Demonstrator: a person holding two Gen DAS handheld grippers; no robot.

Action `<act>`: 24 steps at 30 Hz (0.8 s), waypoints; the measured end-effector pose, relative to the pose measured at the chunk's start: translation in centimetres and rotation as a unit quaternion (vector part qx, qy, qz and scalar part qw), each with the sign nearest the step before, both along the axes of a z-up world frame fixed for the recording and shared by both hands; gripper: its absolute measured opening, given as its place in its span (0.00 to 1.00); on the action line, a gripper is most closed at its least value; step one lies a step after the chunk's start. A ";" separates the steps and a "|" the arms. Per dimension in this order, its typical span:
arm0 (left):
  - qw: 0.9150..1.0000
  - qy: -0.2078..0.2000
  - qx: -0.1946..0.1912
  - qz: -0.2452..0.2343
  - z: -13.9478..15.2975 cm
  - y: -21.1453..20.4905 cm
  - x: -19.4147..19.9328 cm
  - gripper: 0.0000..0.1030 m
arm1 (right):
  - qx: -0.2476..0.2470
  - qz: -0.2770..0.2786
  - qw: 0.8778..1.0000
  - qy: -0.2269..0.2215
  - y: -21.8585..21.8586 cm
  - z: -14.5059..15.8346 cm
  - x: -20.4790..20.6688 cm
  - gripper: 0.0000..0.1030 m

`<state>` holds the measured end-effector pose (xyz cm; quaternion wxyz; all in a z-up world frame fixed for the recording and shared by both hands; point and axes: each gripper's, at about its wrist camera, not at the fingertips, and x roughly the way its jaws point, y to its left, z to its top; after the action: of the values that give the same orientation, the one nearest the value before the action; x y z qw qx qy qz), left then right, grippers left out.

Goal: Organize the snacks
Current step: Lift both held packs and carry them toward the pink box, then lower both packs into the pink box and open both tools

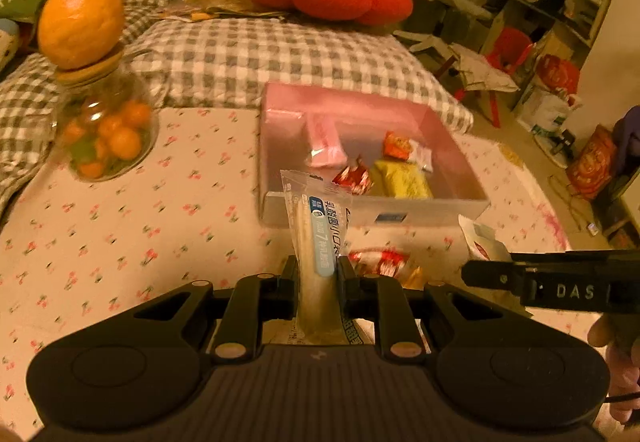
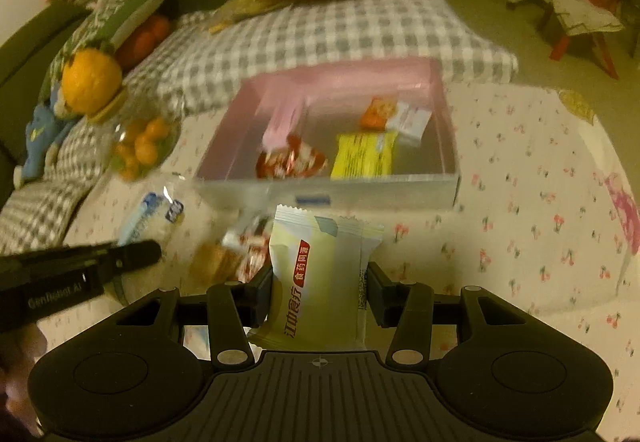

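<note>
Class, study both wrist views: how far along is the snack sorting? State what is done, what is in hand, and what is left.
Done: the pink box already holds a yellow packet, a pink packet, red-wrapped sweets and small packets at the back. In hand: the left gripper grips a long bread stick packet; the right gripper grips a pale biscuit packet. Left: loose red-and-white wrappers on the tablecloth.

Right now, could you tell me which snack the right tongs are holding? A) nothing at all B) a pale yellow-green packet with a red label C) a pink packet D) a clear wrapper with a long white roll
B: in the right wrist view, the right tongs are shut on the pale yellow-green packet, short of the pink box; the long white roll is in the left tongs.
</note>
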<state>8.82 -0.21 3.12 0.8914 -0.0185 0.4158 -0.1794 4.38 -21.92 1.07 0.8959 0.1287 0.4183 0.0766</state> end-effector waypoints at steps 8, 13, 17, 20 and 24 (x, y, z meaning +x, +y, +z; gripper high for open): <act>1.000 -0.002 -0.023 -0.006 0.5 -2.0 4.4 0.16 | 0.011 -0.024 1.000 -0.012 -1.9 1.0 4.8 0.45; 0.999 -0.003 -0.030 -0.026 0.2 -4.0 6.8 0.16 | 0.013 -0.037 0.999 -0.010 -3.2 0.5 8.0 0.45; 0.999 0.001 -0.037 -0.033 -0.5 -5.5 8.6 0.16 | 0.018 -0.042 0.999 -0.006 -4.0 -0.3 10.4 0.45; 0.998 0.004 -0.040 -0.038 -1.1 -6.7 9.9 0.16 | 0.015 -0.044 0.999 -0.007 -4.4 -0.8 12.1 0.45; 0.999 0.010 -0.034 -0.038 -2.0 -8.1 11.5 0.16 | 0.016 -0.046 0.999 -0.008 -4.8 -1.2 13.7 0.45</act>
<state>20.36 -8.31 1.12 0.8785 -0.0352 0.4190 -0.2268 18.09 -26.72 -0.15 0.8996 0.1613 0.4036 0.0431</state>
